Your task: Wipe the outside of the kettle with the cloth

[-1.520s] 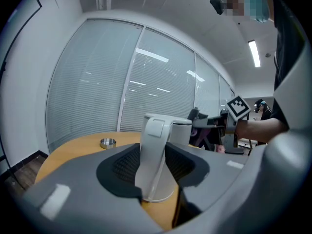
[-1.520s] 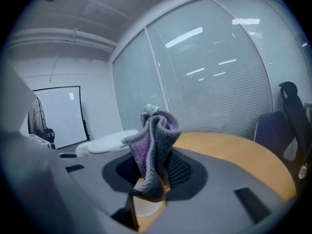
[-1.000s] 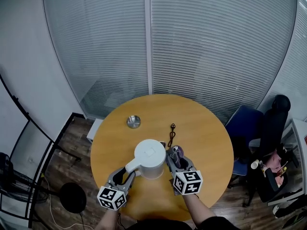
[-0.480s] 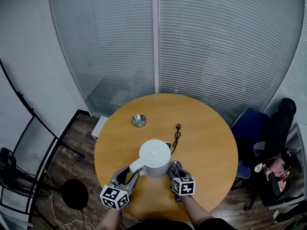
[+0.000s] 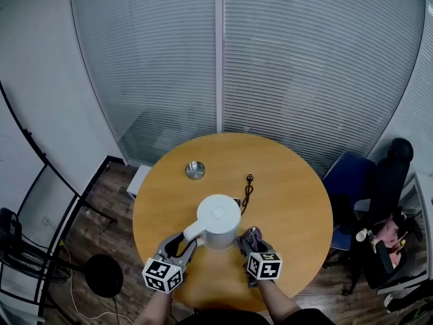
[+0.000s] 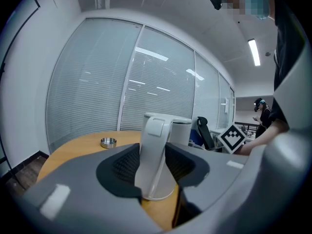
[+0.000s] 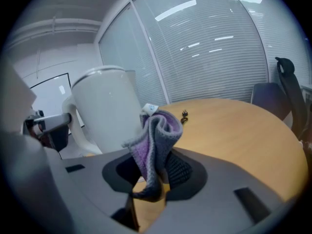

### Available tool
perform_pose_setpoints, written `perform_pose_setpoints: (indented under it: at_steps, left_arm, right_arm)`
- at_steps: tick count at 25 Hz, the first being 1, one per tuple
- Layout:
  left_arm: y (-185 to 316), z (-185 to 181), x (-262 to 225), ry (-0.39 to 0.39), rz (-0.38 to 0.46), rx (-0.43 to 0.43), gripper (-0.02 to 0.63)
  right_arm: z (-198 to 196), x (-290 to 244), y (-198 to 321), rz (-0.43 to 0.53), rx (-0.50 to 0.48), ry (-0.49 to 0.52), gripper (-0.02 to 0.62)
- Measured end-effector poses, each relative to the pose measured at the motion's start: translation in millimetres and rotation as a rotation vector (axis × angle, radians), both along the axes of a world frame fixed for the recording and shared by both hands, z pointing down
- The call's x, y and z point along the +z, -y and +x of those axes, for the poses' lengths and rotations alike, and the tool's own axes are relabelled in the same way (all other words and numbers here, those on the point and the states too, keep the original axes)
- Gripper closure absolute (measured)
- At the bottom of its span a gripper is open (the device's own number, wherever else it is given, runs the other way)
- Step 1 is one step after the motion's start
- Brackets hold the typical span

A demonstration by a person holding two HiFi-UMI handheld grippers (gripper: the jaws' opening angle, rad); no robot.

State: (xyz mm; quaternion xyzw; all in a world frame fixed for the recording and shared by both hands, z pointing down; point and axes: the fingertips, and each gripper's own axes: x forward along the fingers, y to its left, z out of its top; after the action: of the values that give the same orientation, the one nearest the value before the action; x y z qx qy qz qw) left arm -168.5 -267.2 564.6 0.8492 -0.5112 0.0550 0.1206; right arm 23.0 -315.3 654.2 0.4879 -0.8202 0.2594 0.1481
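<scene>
The round wooden table (image 5: 291,195) stands in front of a glass wall with closed horizontal blinds (image 5: 304,66). At the left rear of the tabletop lies a small round metal dish (image 5: 195,170), well apart from everything else. The left gripper (image 5: 184,241), which carries a cube with black-and-white square markers (image 5: 162,276), is partly closed on the white curved handle (image 6: 153,155) of the kettle, with both ribbed black pads pressed against its sides. The white cylindrical electric kettle (image 5: 218,222) stands upright near the front of the table, between the two grippers, with its lid shut. To the right of it, the right gripper (image 5: 249,246), with its own marker cube (image 5: 264,265), has its jaws drawn in tight on a bunched purple-and-grey knitted cloth (image 7: 156,140). The cloth stands up out of the jaws just beside the lower right wall of the kettle; contact cannot be confirmed. A small white sewn-in label (image 7: 150,108) sits at the top of the cloth; its bluish print is too small to read. Behind the kettle lies a thin black cord (image 5: 247,189). A blue chair (image 5: 348,175) and a black office chair (image 5: 389,175) stand beyond the right edge of the table.
</scene>
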Motion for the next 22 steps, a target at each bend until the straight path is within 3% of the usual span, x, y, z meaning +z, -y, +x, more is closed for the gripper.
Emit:
perform_pose_setpoints:
  at_steps: [13, 18, 22]
  left_arm:
    - [-34, -11, -20, -0.034, 0.059, 0.025, 0.454]
    - [-66, -14, -21, -0.058, 0.066, 0.082, 0.543]
    - [-94, -22, -23, -0.084, 0.066, 0.123, 0.566]
  right_arm:
    - [-3, -103, -78, 0.158, 0.048, 0.136, 0.466]
    - [-18, -122, -116, 0.187, 0.051, 0.141, 0.466]
    - [-31, -126, -145, 0.187, 0.060, 0.149, 0.468]
